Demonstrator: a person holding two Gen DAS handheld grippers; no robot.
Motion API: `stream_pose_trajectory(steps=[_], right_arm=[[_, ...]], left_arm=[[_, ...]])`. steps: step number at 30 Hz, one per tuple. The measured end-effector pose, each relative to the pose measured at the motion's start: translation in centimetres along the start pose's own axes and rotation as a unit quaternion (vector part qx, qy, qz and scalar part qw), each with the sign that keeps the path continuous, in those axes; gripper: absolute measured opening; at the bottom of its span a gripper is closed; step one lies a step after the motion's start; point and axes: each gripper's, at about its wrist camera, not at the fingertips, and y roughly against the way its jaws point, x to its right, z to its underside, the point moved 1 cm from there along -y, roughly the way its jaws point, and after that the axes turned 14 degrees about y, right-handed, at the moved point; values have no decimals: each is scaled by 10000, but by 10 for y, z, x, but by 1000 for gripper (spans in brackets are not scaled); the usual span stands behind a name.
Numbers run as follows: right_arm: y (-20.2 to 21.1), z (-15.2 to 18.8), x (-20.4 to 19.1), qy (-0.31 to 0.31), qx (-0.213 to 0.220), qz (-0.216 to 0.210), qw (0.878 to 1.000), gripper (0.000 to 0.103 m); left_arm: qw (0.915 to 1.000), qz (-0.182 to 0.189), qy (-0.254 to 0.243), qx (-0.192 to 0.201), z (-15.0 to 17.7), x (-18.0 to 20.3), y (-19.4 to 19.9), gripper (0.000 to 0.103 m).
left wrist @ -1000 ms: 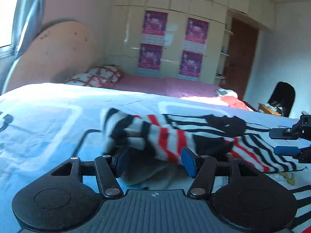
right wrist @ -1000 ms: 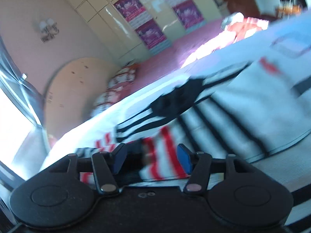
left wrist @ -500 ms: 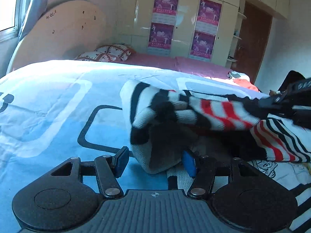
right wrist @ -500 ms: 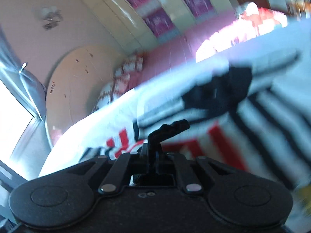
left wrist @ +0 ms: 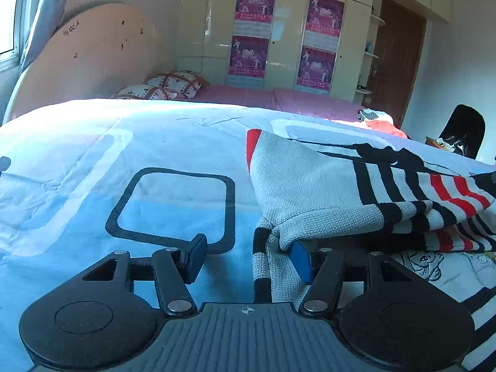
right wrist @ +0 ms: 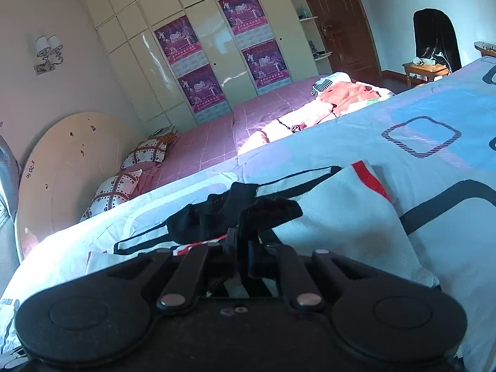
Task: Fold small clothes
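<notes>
In my left wrist view, my left gripper [left wrist: 248,259] is at 6 o'clock with its jaws spread wide and gripping nothing. The left finger [left wrist: 195,255] stands over the bare blue bed cover [left wrist: 93,167]. The right finger, with its blue pad [left wrist: 302,260], touches the near corner of the knitted sweater [left wrist: 325,183], and a fold of the cloth lies over its tip. The sweater is white with black and red stripes. It lies folded on the bed cover from the centre toward 3 o'clock, and its upper layer rests on the striped layer below. A black square outline [left wrist: 173,204] printed on the cover is at 9 o'clock from the sweater, just beside it. At 12 o'clock stands a cream wardrobe [left wrist: 279,31] with purple posters on its doors. At 10 o'clock there is a round headboard [left wrist: 86,55] with two patterned pillows [left wrist: 167,85] near it.

In my right wrist view, my right gripper [right wrist: 243,257] is at 6 o'clock and its jaws are clenched on a black part of the sweater [right wrist: 334,217], which stands bunched just above the fingertips. The white body of the sweater spreads from the centre toward 4 o'clock on the bed cover [right wrist: 434,108]. A purple bed [right wrist: 217,136] with a pile of clothes [right wrist: 347,93] is at 1 o'clock. A dark chair [right wrist: 434,37] stands at 2 o'clock.
</notes>
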Motion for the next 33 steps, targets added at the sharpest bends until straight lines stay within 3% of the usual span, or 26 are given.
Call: stream_pose_trajectory(steps=[3,9,10,11,12,14,16,21,24,28,33], right_arm=[[0,6,1,81,-19,-59,9999,7],[-34,41,9,177,-709,78,9973,8],[-30,42,11,108,-648,45,9978,8],[-26,41,11,117,-640,104,9978,18],[-17,39,10,116,-532,190,9983,21],[-1,34,11,186,-271,270,9991,22],[7,28,10,378,-75,184,9991,20],[-17,19,-20,1366,-261,-3,9903,20],[-42,36,-21,1791,-827,192,9802,19],[-31,22,-16,1645,-594,89,9845,22],[-57,4,-36,1687,-432,-237,9844,22]], left_arm=[[9997,-4,206,-121,1,-7,-4,59],[9997,-26,105,-217,-1,-10,-6,59],[9996,-4,84,-285,-2,-12,-3,59],[9993,31,67,-357,-5,-15,1,59],[9995,3,70,-318,-8,-19,9,59],[9999,18,92,60,-18,-24,28,59],[9990,325,68,291,-31,-14,36,59],[9944,941,-472,131,-38,54,0,59],[9925,695,-832,-574,-14,68,-38,59],[9923,878,-849,-217,-21,67,-28,59],[9929,929,-728,-130,-57,71,-62,59]])
